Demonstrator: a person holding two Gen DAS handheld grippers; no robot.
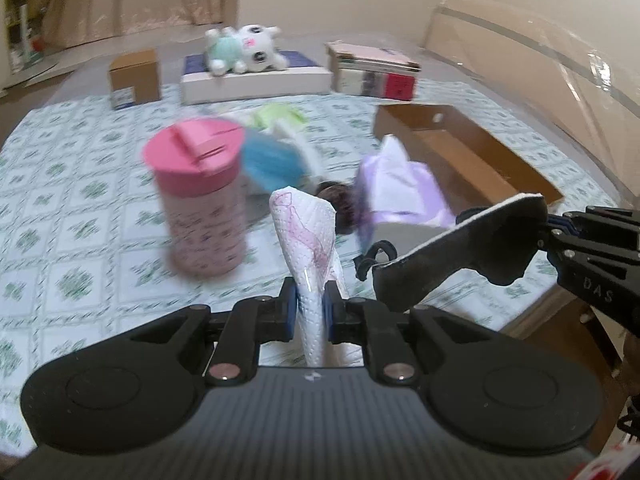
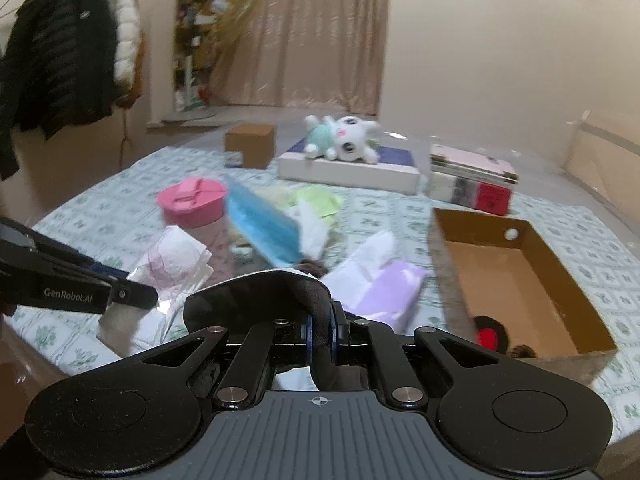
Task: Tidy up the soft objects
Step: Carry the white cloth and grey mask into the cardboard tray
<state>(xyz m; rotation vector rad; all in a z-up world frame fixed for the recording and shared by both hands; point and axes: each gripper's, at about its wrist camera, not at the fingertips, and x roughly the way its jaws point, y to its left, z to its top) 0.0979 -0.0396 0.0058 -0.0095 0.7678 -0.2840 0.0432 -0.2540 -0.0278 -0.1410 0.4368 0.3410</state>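
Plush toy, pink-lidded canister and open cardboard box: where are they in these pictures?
Plush toy [image 2: 347, 138]: right wrist view, on its white face.
Pink-lidded canister [image 1: 195, 148]: left wrist view, on the pink lid.
Open cardboard box [image 2: 516, 272]: right wrist view, on its bare inner floor.

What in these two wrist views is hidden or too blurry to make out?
- Cardboard box: the dark and red thing inside, right view, is cut off by the box wall.
- Pink-lidded canister: its print is motion-blurred, left view.
- Dark round object: left view, half hidden behind the held tissue pack.
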